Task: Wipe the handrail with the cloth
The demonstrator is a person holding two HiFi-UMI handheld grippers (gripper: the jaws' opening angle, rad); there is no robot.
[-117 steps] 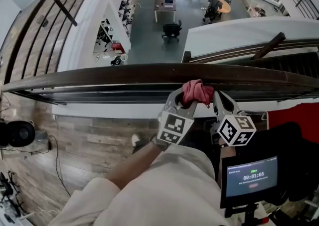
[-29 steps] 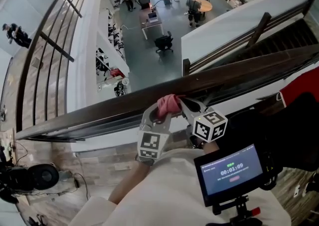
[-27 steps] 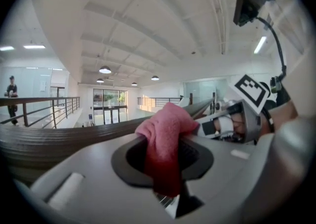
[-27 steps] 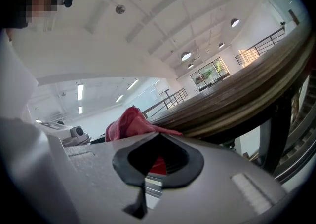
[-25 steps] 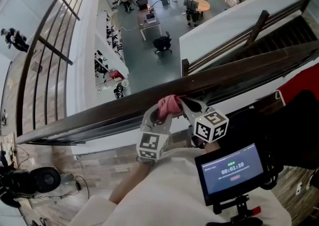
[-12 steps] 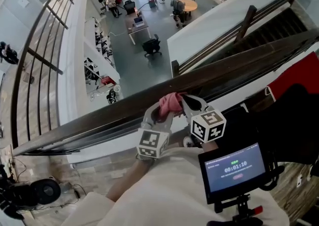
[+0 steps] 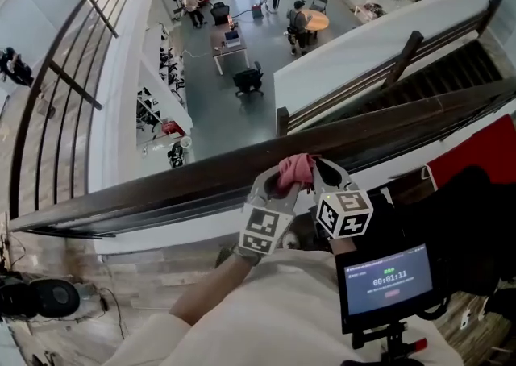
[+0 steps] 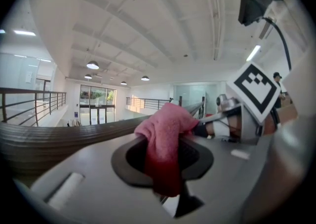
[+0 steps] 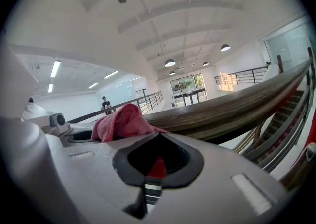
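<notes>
A dark brown wooden handrail point(image 7: 161, 195) runs slantwise from lower left to upper right, above an open atrium. A bunched pink cloth point(image 7: 295, 170) rests on the rail's near side. My left gripper point(image 7: 282, 185) is shut on the cloth, which drapes through its jaws in the left gripper view point(image 8: 165, 168), with the cloth point(image 8: 165, 134) rising above them. My right gripper point(image 7: 323, 169) sits just to the right of the cloth, close against the rail. Its jaws point(image 9: 153, 171) look shut, with the cloth point(image 9: 121, 122) lying to their left and the handrail point(image 9: 237, 109) beyond.
A handheld screen point(image 7: 389, 282) on a mount sits at the lower right, below the right gripper. A red panel point(image 7: 476, 159) and dark stairs point(image 7: 419, 86) lie to the right. Far below are desks, chairs and people on the ground floor point(image 7: 242, 50).
Both grippers and the cloth have shifted a little to the right along the rail. The head view has swung, so the rail lies at a different slant.
</notes>
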